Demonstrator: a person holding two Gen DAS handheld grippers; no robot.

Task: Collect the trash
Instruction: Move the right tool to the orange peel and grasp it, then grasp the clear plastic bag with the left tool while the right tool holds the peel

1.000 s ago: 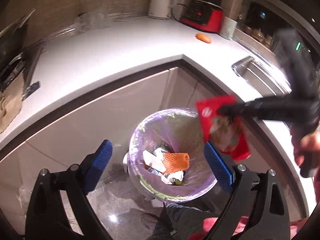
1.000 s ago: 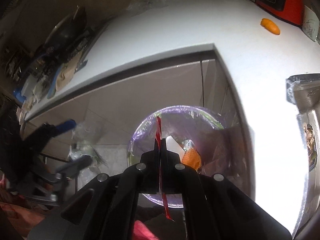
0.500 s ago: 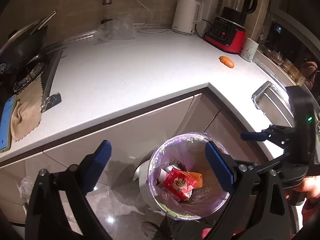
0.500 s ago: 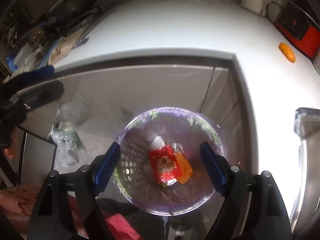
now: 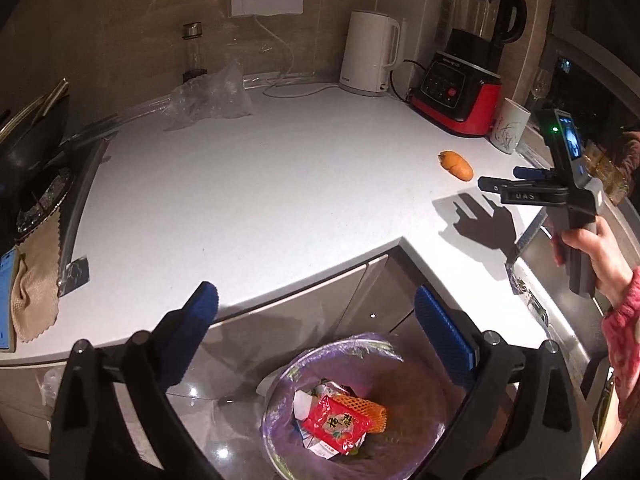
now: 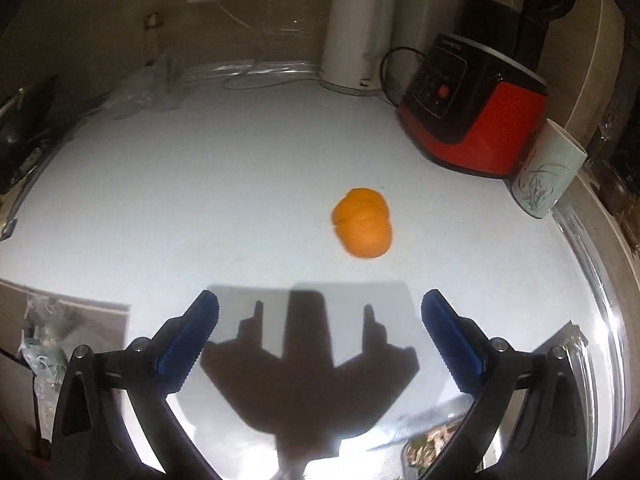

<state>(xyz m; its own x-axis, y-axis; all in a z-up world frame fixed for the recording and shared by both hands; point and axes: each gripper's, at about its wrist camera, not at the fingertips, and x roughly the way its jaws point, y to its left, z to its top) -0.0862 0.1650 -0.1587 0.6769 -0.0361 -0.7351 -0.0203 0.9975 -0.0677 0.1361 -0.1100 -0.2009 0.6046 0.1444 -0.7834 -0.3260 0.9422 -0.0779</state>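
An orange peel point(image 6: 363, 222) lies on the white counter point(image 6: 200, 200), just ahead of my open, empty right gripper point(image 6: 320, 316); it also shows in the left wrist view point(image 5: 455, 165), with the right gripper point(image 5: 500, 184) hovering near it. My left gripper point(image 5: 316, 308) is open and empty above the floor bin point(image 5: 280, 392), lined with a purple bag. A red snack packet point(image 5: 335, 424) lies in the bin on orange foam netting point(image 5: 372, 410) and other trash.
A red blender point(image 6: 472, 120), white kettle point(image 6: 356, 36) and mug point(image 6: 548, 172) stand at the counter's back right. A crumpled clear bag point(image 5: 208, 98) lies at the back. A sink point(image 5: 536, 240) is on the right; stove, cloth and phone on the left.
My right gripper opened and dropped the red packet into the bin, then rose and swung over the counter toward the orange peel. My left gripper lifted back from the bin.
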